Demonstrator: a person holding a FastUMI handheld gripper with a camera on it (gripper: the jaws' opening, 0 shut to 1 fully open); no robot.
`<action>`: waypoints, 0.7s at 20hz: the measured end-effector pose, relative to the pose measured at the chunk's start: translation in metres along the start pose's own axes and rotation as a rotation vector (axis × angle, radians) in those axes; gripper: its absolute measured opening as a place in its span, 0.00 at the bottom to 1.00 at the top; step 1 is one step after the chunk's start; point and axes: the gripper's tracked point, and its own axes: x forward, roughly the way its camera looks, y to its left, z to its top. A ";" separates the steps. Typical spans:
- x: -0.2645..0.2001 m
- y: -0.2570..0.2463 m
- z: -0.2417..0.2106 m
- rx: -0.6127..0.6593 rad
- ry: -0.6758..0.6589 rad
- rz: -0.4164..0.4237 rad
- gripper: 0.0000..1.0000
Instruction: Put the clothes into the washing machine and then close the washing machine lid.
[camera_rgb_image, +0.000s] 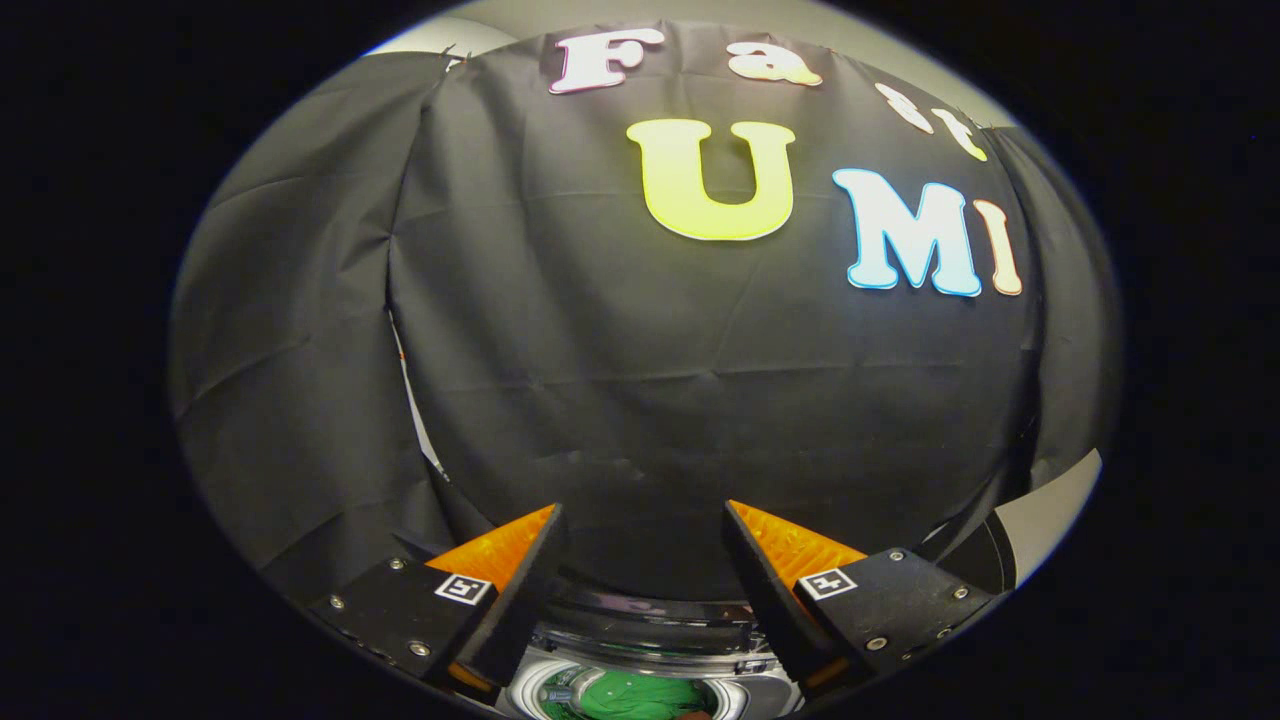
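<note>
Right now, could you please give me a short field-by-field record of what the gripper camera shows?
gripper: open, fingers apart, nothing between them
washing machine: below the fingers, seen from above, its round opening between them
lid: raised, standing at the far side of the opening, not closed
clothes: green fabric inside the drum
backdrop: black cloth wall beyond the fingers
task state: clothes appear to be in the drum; closing the lid is left to do

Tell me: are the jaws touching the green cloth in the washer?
Apart. The gripper stands open in the gripper view, the green cloth lying in the washer below.
</note>
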 end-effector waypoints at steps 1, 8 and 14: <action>0.005 0.000 -0.003 0.002 0.025 -0.006 0.95; 0.019 -0.001 -0.038 0.039 0.236 -0.013 0.96; 0.020 0.001 -0.045 0.102 0.270 0.018 0.97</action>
